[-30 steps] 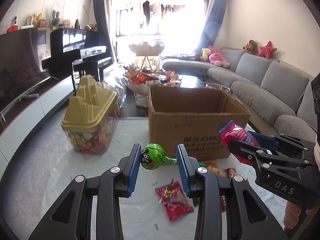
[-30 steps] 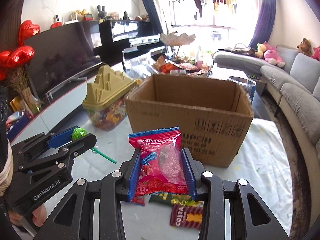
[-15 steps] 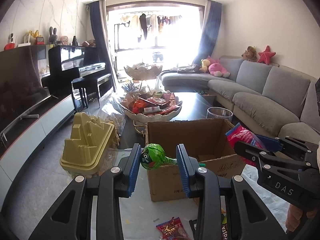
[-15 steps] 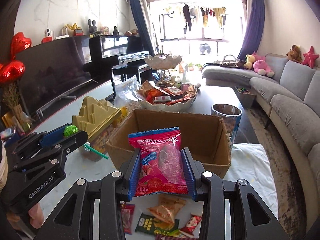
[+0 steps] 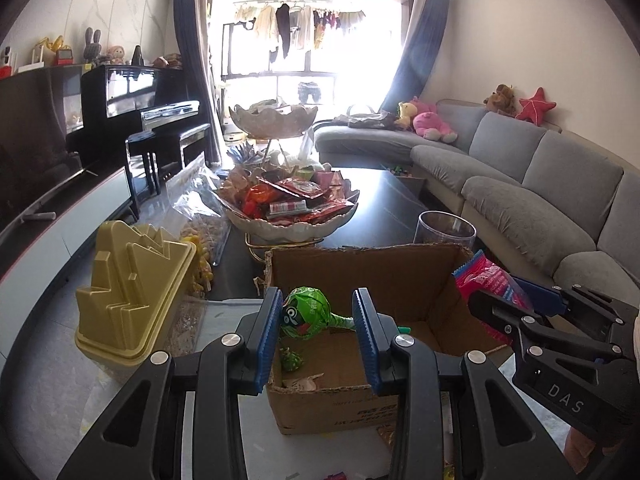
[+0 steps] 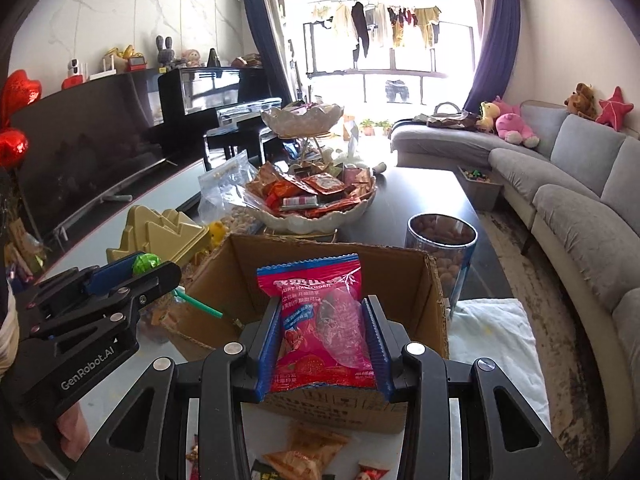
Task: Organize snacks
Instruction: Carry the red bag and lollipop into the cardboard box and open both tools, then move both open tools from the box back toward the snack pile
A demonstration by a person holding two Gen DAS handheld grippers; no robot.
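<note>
My left gripper (image 5: 316, 334) is shut on a green-wrapped lollipop (image 5: 305, 313) and holds it over the open cardboard box (image 5: 400, 280). A small green candy (image 5: 291, 359) and a pale wrapper lie inside the box. My right gripper (image 6: 323, 344) is shut on a pink snack packet (image 6: 320, 320), held above the near side of the box (image 6: 224, 280). In the right wrist view the left gripper (image 6: 132, 276) is at the left with the lollipop's green stick (image 6: 200, 304) pointing toward the box. The packet (image 5: 486, 280) shows at the box's right in the left wrist view.
A yellow-lidded candy jar (image 5: 132, 300) stands left of the box. Behind it are a tiered white bowl of snacks (image 5: 288, 208) and a clear tub of nuts (image 6: 442, 248). Loose snack packets (image 6: 308, 452) lie on the white cloth in front of the box. A grey sofa runs along the right.
Both grippers have risen and moved forward with their snacks, from in front of the box to above its opening. The box's inside has come into view.
</note>
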